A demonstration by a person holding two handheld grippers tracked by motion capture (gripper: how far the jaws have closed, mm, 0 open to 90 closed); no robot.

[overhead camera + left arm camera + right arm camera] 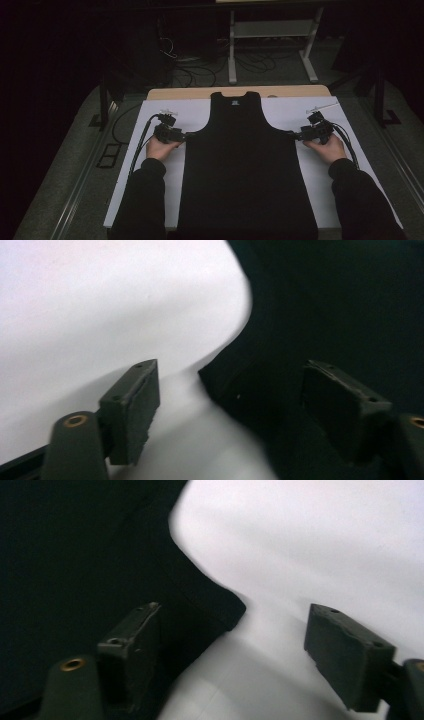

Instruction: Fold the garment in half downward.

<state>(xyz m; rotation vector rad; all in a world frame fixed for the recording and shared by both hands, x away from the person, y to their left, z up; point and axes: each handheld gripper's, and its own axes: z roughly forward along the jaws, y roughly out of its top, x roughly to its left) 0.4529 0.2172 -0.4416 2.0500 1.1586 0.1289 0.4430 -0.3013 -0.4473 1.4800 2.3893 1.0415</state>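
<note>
We see a black top (247, 165) lying flat on the white desk (165, 110), neck end away from us. Our left gripper (186, 135) sits at one armpit corner and our right gripper (295, 134) at the other. Both sets of fingers (131, 400) stand apart (not pinching), with a corner of cloth between them.

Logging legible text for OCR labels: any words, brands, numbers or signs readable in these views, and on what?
Small pale neck label inside the collar of the black sleeveless fabric top: print is there, too small and blurred to read.
White sheet covering the table: no text.
Both gripper views: no text on the black jaws or cloth.
</note>
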